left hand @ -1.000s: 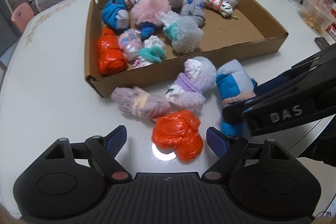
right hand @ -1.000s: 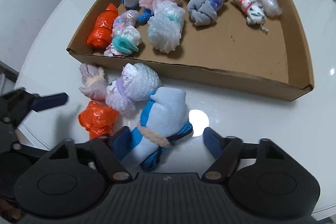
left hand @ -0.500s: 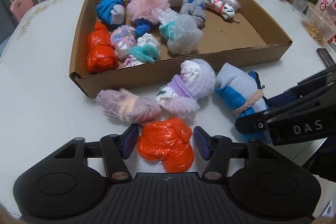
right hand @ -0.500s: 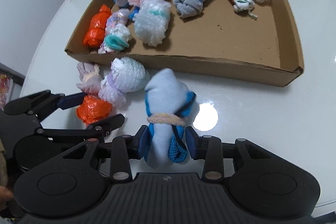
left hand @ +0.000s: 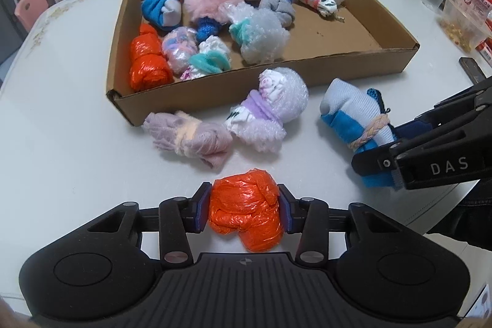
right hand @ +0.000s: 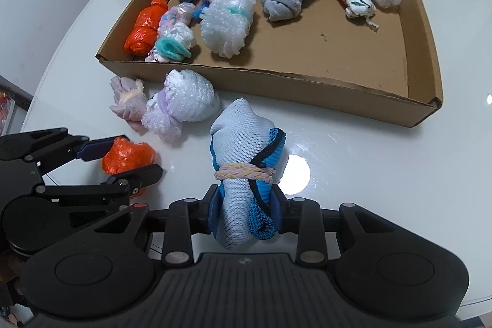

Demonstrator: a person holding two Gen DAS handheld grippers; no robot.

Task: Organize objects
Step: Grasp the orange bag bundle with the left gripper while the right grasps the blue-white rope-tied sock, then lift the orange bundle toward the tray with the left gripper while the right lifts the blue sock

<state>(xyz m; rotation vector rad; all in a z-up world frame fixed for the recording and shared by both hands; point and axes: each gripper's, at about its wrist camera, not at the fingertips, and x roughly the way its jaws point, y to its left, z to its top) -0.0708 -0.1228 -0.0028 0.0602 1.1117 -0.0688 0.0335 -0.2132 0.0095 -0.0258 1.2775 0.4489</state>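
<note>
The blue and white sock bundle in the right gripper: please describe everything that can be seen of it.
The sock bundle is a rolled pale blue-white mesh fabric with bright blue parts and a dark trim cord. A braided pastel band ties it around the middle. The right gripper is shut on its lower end, blue pads pressing both sides. Its rounded pale tip points toward the cardboard box, which it does not touch. It is over the white table, apart from the bubble-wrap bundle to its left.
</note>
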